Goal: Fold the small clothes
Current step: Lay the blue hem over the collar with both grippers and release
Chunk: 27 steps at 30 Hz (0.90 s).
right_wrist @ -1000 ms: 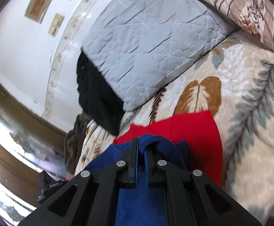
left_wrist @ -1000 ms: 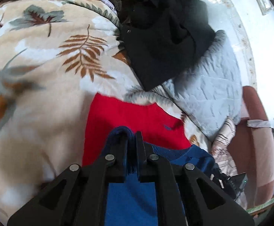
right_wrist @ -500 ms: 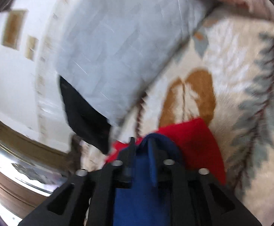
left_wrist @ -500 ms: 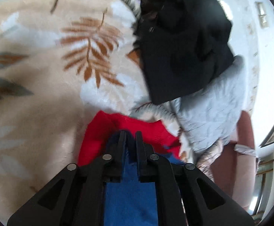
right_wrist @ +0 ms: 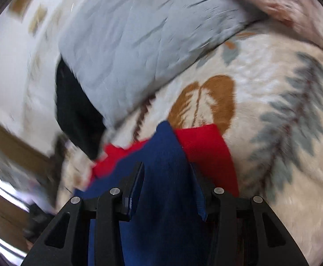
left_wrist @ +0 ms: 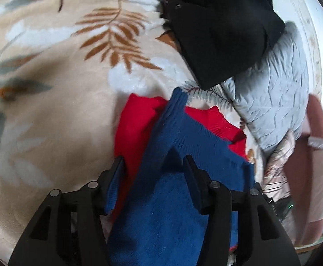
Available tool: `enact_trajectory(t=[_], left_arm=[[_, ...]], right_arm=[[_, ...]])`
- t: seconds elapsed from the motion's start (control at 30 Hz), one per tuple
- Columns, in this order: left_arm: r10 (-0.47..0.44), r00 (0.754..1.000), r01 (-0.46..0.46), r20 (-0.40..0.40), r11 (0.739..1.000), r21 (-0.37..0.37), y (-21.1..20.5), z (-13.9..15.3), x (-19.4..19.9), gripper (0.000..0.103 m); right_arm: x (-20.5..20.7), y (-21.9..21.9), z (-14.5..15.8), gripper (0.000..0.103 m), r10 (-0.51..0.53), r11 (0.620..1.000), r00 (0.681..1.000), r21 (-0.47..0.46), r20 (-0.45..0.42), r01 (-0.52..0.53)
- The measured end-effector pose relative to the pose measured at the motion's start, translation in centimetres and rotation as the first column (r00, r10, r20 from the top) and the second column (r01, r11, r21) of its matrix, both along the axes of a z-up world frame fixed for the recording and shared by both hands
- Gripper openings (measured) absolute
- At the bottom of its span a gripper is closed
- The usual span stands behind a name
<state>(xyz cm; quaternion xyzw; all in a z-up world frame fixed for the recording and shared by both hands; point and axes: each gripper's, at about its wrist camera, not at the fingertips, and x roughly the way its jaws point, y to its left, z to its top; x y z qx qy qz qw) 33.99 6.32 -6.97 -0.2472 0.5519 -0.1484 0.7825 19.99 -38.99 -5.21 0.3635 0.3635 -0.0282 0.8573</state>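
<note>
- Left wrist view: the left gripper [left_wrist: 153, 166] points down at a bed, and its jaws are opening. They stand well apart with the blue knit garment [left_wrist: 172, 190] lying between them; the pads do not press on it.
- The blue garment rests on a folded red garment [left_wrist: 139, 119], and one narrow ribbed end reaches past the red cloth's far edge.
- Both lie on a cream blanket [left_wrist: 57, 102] printed with brown and grey leaves.
- Beyond them a black garment [left_wrist: 223, 28] lies partly over a grey quilted pillow [left_wrist: 276, 102].
- Right wrist view: the right gripper [right_wrist: 168, 166] straddles the same blue garment [right_wrist: 165, 199], with its jaws partly apart and closing a little. The blue cloth fills the gap and runs along both inner faces; the picture is blurred, so I cannot tell whether they pinch it.
- Red cloth [right_wrist: 208, 150] shows on either side of the blue, with the grey pillow [right_wrist: 139, 44] and black garment [right_wrist: 77, 115] behind.
</note>
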Motion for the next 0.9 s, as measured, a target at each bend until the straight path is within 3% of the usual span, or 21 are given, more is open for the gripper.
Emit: enact_trajectory(t=[0.03, 0.07, 0.13, 0.2, 0.23, 0.3, 0.33, 0.37, 0.43, 0.57, 0.63, 0.67, 0.77, 0.8, 0.83, 0.9], left_arm=[[-0.009, 1.0, 0.007, 0.029, 0.999, 0.044, -0.5, 0.4, 0.0, 0.031], [-0.016, 0.998, 0.012, 0.053, 0.996, 0.085, -0.9, 0.8, 0.0, 0.02], [-0.032, 0.995, 0.016, 0.097, 0.988, 0.155, -1.8, 1.0, 0.2, 0.017], [-0.027, 0.994, 0.006, 0.107, 0.982, 0.191, -2.0, 0.5, 0.4, 0.018], [-0.024, 0.994, 0.001, 0.11, 0.979, 0.202, -2.1, 0.2, 0.5, 0.018], [-0.014, 0.993, -0.011, 0.118, 0.978, 0.211, -2.1, 0.2, 0.5, 0.018], [-0.011, 0.994, -0.012, 0.113, 0.978, 0.206, -2.0, 0.3, 0.5, 0.019], [-0.006, 0.995, -0.013, 0.1, 0.982, 0.189, -1.6, 0.3, 0.5, 0.019], [0.005, 0.996, -0.018, 0.087, 0.989, 0.149, -0.8, 0.7, 0.2, 0.02], [0.032, 0.993, -0.037, 0.117, 0.999, 0.033, 1.0, 2.3, -2.4, 0.02], [0.033, 0.988, -0.033, 0.151, 0.999, -0.002, 1.0, 3.0, -4.2, 0.023], [0.034, 0.985, -0.033, 0.167, 0.999, -0.007, 0.7, 3.0, -5.2, 0.025], [-0.013, 0.987, -0.008, 0.161, 0.992, 0.129, -1.8, 1.8, -6.1, 0.029], [-0.038, 0.987, 0.008, 0.158, 0.982, 0.188, -2.6, 1.5, -6.0, 0.028], [-0.06, 0.983, 0.015, 0.176, 0.969, 0.246, -3.3, 1.6, -6.2, 0.028], [-0.104, 0.974, 0.034, 0.203, 0.946, 0.323, -4.1, 2.4, -6.7, 0.028]], right_arm=[[0.7, 0.4, 0.3, 0.012, 0.033, 0.998, 0.999, -0.055, -0.018, -0.034], [0.9, 0.8, 1.1, 0.012, 0.067, 0.992, 0.998, -0.11, -0.002, -0.067], [-0.1, 0.9, 3.1, 0.01, 0.091, 0.988, 0.991, -0.132, 0.099, -0.078], [-1.4, -0.4, 4.3, 0.009, 0.031, 0.994, 0.984, -0.108, 0.174, -0.012], [-1.5, -1.1, 3.9, 0.009, -0.006, 0.996, 0.984, -0.088, 0.176, 0.022], [-0.8, -2.3, 1.5, 0.01, -0.038, 0.998, 0.996, -0.056, 0.084, 0.043], [-0.1, -2.6, -0.5, 0.01, -0.043, 0.998, 0.999, -0.043, -0.011, 0.043], [0.0, -2.6, -1.7, 0.01, -0.039, 0.999, 0.998, -0.008, -0.048, 0.038], [-1.1, -2.8, -0.9, 0.021, -0.068, 0.997, 0.998, 0.023, -0.008, 0.068], [-4.7, -2.3, 1.2, 0.024, -0.099, 0.993, 0.993, 0.072, 0.069, 0.094], [-6.2, -2.1, 1.2, 0.035, -0.112, 0.99, 0.992, 0.091, 0.065, 0.106], [-6.7, -2.1, 0.9, 0.036, -0.12, 0.988, 0.992, 0.108, 0.051, 0.114], [-6.5, -1.1, -0.9, 0.031, -0.092, 0.988, 0.996, 0.125, -0.012, 0.093], [-6.3, -0.7, -1.0, 0.015, -0.084, 0.992, 0.996, 0.096, -0.022, 0.086], [-6.4, -0.2, -0.7, 0.008, -0.081, 0.996, 0.997, 0.047, -0.013, 0.081], [-7.2, 0.1, 0.4, 0.007, -0.095, 0.995, 0.995, 0.012, 0.028, 0.095]])
